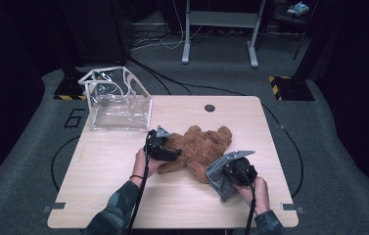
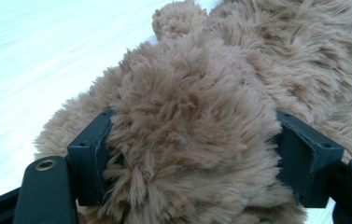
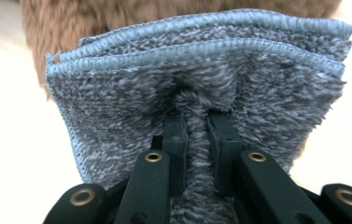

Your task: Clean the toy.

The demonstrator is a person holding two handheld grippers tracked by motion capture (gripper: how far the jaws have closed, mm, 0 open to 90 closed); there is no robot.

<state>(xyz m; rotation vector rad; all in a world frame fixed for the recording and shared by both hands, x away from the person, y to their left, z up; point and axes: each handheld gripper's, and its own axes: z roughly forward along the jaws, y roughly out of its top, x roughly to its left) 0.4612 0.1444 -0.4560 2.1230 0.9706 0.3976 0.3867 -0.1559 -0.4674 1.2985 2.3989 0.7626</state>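
A brown plush bear [image 1: 202, 147] lies in the middle of the wooden table [image 1: 103, 186]. My left gripper [image 1: 172, 152] is at the bear's left side; in the left gripper view its jaws stand wide with a thick fluffy limb of the bear [image 2: 192, 121] squeezed between the pads [image 2: 87, 158]. My right gripper [image 1: 227, 172] sits at the bear's lower right, pinching a folded grey cloth [image 1: 217, 177]. In the right gripper view the jaws are nearly together with a fold of the grey cloth [image 3: 197, 79] bunched between them, and brown fur shows behind it.
A clear plastic bag [image 1: 118, 103] with white trim stands open at the table's back left corner. A dark round hole [image 1: 209, 107] is near the back edge. A grey frame's legs [image 1: 221, 29] stand on the floor beyond.
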